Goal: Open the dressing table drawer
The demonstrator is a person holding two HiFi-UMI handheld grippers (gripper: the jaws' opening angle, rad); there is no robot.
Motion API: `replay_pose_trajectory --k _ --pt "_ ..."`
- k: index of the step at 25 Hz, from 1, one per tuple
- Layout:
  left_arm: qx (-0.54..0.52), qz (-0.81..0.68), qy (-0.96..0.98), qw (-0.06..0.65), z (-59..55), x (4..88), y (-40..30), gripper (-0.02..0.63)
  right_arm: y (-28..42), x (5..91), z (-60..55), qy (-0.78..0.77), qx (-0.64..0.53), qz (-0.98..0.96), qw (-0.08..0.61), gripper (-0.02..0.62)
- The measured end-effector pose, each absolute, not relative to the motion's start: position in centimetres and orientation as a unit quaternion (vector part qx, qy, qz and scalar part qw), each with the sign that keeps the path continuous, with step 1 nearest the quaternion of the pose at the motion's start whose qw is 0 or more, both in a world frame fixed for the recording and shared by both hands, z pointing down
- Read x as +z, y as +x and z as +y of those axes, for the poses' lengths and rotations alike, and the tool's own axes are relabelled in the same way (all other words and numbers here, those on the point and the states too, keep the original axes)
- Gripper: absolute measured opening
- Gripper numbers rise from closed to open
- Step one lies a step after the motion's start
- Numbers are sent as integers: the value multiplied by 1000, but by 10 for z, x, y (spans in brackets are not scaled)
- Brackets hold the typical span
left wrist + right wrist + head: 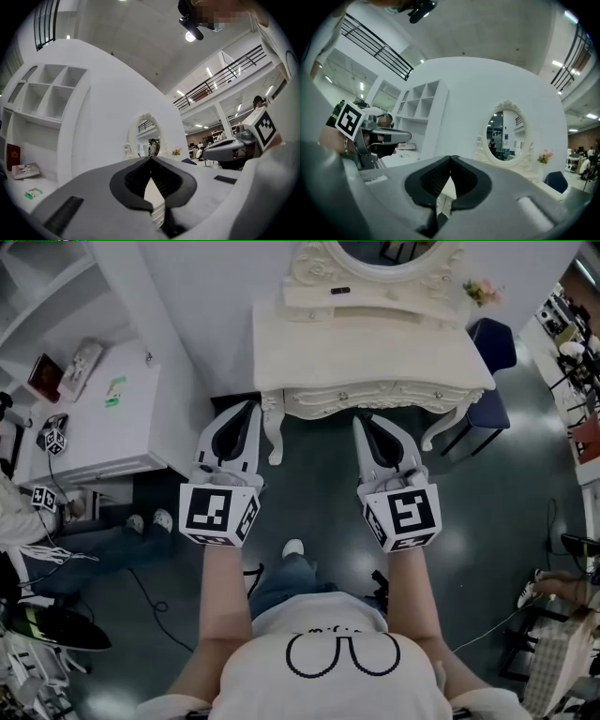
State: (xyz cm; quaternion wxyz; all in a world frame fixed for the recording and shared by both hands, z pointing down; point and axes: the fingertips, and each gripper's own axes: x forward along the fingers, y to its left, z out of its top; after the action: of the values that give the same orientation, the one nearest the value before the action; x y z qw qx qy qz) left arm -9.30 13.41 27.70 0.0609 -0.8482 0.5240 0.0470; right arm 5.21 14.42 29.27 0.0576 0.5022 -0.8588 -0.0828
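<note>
Seen from above, a person in a white T-shirt holds both arms straight out toward a cream, carved wooden dressing table at twelve o'clock, which stands against a white wall with an oval, ornately framed mirror on its back edge. The table's shallow drawer front, set with small knobs, runs along the near edge and sits flush and closed. The left gripper, grey and white with a marker cube at its rear, points toward twelve o'clock, its tip just beside the table's left front curved leg and short of the drawer. The right gripper, built the same, points the same way, its tip just below the drawer front, not touching it. In the left gripper view, the fingers of the left gripper meet at their tips with nothing between them. The right gripper view shows the right gripper likewise pressed together and empty, with the mirror at two o'clock beyond it. A dark blue chair stands at the table's right end, at two o'clock. A white desk with shelving stands at ten o'clock.
</note>
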Motion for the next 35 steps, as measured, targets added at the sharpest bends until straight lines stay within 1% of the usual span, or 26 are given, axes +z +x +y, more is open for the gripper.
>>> replay_pose_trajectory --k 7,15,22,35 --pt "45 507 -858 62 71 273 -119 -2 29 287 80 524 -87 -845 68 -3" --pt "50 518 -852 53 24 283 -138 -2 20 292 25 529 -84 -841 74 -3" --pt "44 534 -843 48 -42 294 -143 -2 19 305 -48 520 -80 -847 77 -3" --pt "20 571 -819 56 -220 288 -122 -2 49 309 -239 499 -54 -863 62 -3"
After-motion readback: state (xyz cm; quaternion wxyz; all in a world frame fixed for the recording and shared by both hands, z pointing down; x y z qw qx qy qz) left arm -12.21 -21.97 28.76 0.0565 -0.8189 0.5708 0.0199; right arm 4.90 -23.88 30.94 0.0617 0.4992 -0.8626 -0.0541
